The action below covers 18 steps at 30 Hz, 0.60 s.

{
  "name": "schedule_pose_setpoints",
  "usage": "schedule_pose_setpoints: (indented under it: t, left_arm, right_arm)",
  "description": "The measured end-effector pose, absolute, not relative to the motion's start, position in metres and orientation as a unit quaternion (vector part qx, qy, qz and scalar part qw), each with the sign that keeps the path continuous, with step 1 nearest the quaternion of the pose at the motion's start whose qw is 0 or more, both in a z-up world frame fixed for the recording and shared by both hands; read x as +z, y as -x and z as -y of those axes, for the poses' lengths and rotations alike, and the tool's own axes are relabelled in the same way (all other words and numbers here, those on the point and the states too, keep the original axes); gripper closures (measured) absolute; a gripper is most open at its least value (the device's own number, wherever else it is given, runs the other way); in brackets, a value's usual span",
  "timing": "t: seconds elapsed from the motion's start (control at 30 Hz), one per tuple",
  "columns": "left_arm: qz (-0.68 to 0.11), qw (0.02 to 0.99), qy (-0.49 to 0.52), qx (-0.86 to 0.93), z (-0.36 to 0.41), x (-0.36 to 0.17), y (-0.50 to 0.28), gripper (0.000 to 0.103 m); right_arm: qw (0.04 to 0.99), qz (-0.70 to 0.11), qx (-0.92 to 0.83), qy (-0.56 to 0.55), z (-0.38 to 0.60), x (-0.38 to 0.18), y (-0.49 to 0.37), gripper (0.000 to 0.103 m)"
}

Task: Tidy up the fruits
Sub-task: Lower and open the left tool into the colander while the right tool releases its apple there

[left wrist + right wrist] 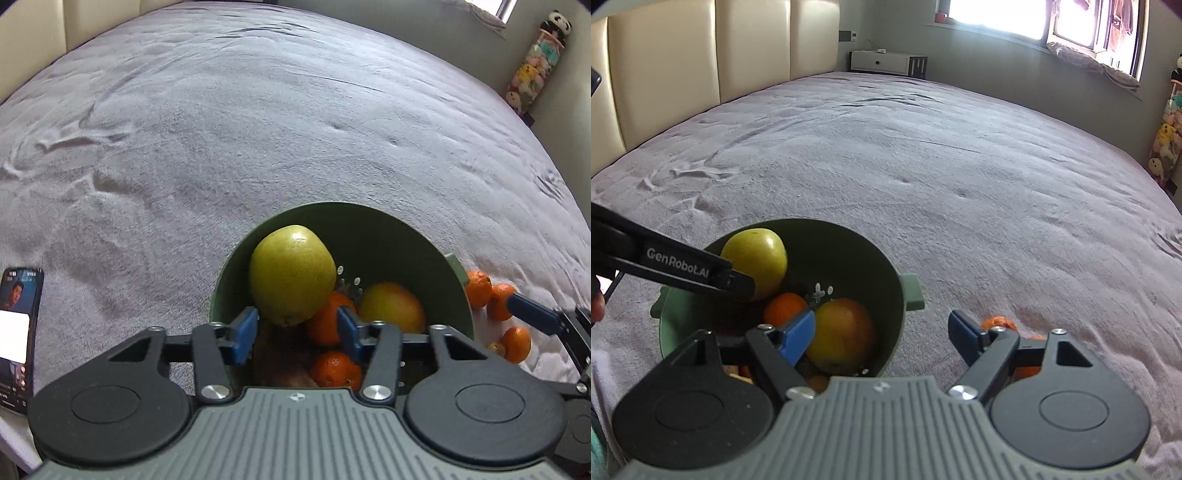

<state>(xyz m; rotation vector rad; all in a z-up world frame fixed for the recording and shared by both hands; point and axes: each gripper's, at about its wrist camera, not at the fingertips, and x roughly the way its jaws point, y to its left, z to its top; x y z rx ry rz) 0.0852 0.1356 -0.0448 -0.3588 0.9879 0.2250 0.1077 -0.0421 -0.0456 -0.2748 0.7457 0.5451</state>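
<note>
Between the open left claw (295,332) fingers sits a pear (291,275), unclamped.

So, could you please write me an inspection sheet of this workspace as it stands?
Surface: grey bedspread, wrinkled.
Job's things: green bowl holds a green apple, a large orange and small mandarins; loose mandarins lie on the bed beside it.
Clutter: phone, screen lit.
Grippers: left claw open over the bowl; right claw open across the bowl's rim.
Cables: nothing seen.
Surroundings: padded headboard, window, plush toys.
</note>
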Motion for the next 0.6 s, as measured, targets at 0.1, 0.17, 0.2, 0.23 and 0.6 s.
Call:
schedule_pose_setpoints:
  t: [0.1, 0.17, 0.2, 0.23, 0.6]
  left_arm:
    - [-0.457, 0.863, 0.192, 0.096, -0.139, -0.049, -0.083, 0.062]
    - [-0.446, 0.867, 0.203, 0.09, -0.141, -0.051, -0.083, 0.062]
    - [-0.439, 0.871, 0.205, 0.085, -0.14, -0.051, -0.083, 0.062]
    - [-0.433, 0.874, 0.207, 0.076, -0.139, -0.05, -0.083, 0.063]
    - [-0.4, 0.894, 0.202, 0.0, -0.113, -0.048, -0.098, 0.068]
  right_arm:
    - [0.887, -0.363, 0.254, 0.132, 0.048, -0.045, -0.106, 0.027]
    - [0.887, -0.366, 0.249, 0.131, 0.052, -0.046, -0.106, 0.027]
    - [0.888, -0.367, 0.246, 0.129, 0.055, -0.046, -0.105, 0.027]
    - [0.888, -0.369, 0.244, 0.127, 0.057, -0.046, -0.105, 0.027]
    - [0.889, -0.38, 0.23, 0.116, 0.067, -0.049, -0.107, 0.027]
